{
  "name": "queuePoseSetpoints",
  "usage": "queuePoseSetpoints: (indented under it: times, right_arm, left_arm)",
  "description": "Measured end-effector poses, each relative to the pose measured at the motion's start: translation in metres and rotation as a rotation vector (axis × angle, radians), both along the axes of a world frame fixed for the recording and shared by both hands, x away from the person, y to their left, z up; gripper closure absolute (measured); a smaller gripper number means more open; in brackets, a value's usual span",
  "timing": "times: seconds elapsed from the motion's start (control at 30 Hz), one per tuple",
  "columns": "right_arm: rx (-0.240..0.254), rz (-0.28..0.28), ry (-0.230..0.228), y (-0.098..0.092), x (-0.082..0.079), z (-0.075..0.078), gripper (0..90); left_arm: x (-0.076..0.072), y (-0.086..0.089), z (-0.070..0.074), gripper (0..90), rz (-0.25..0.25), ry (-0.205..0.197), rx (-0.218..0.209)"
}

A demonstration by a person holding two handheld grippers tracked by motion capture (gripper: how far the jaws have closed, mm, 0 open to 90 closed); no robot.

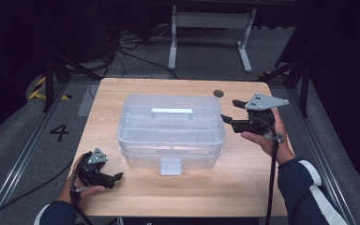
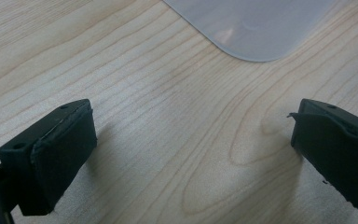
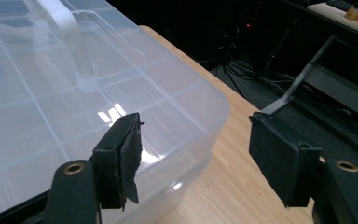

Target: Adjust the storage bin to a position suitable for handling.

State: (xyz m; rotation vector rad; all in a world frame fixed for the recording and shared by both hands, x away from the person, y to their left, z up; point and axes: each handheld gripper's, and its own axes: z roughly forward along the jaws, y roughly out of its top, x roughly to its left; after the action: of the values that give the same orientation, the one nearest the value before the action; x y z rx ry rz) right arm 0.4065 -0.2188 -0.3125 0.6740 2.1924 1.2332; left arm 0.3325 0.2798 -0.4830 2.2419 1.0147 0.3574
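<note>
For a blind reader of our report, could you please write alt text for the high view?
A clear plastic storage box with a closed lid sits mid-table. The right gripper, jaws open, points at the box's right end; the left gripper, open, rests near the front left corner.

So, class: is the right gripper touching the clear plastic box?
Apart. In the high view the right gripper is just beside the clear plastic box; the right gripper view shows its open jaws straddling the box's corner with a gap on each side.
</note>
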Motion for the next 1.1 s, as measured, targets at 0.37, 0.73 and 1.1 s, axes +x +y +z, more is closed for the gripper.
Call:
queuePoseSetpoints:
  times: [0.37,0.73,1.1]
  right_arm:
    - [-0.010,0.052,0.010,0.029,0.005,-0.004,35.6]
    - [-0.039,0.086,0.011,0.054,0.014,-0.004,38.3]
    - [-0.065,0.100,0.005,0.075,0.019,-0.003,42.1]
  left_arm:
    - [0.000,0.000,0.000,0.4,0.001,0.001,-0.001]
    - [0.000,0.000,0.000,0.5,0.000,0.001,-0.001]
    - [0.000,0.000,0.000,0.5,-0.001,0.002,-0.001]
